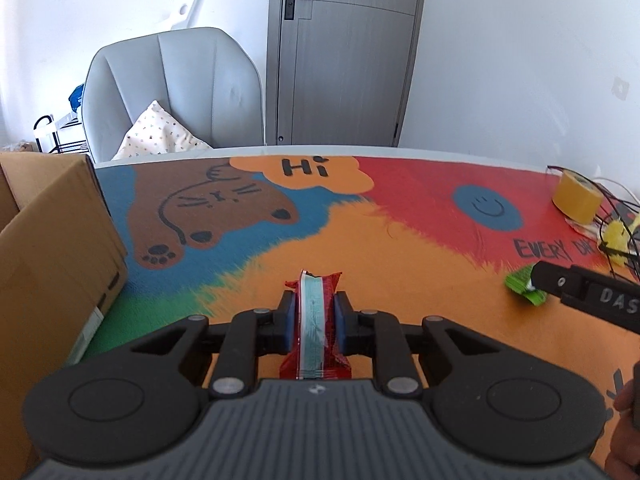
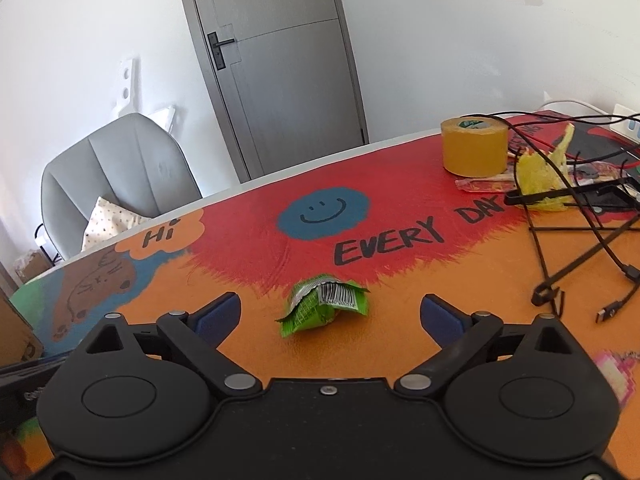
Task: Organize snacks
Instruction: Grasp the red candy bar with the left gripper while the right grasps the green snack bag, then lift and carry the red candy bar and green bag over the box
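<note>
Indoors | colourful mat (image 2: 400, 320), grey door (image 2: 288, 80) | left gripper (image 1: 316, 316) clamps red snack packet (image 1: 316, 344) | right gripper (image 2: 330, 316) wide, empty

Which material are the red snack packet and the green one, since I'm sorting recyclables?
The red snack packet looks like glossy plastic film, creased with a crimped end. The crumpled green snack packet seems foil-lined: silvery inside shows at its torn edge.

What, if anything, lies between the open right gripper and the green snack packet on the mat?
Nothing visible. The green snack packet lies alone on the orange part of the mat, just ahead of the right gripper, whose jaws stand wide apart. The tape roll and cables sit off to the side.
</note>
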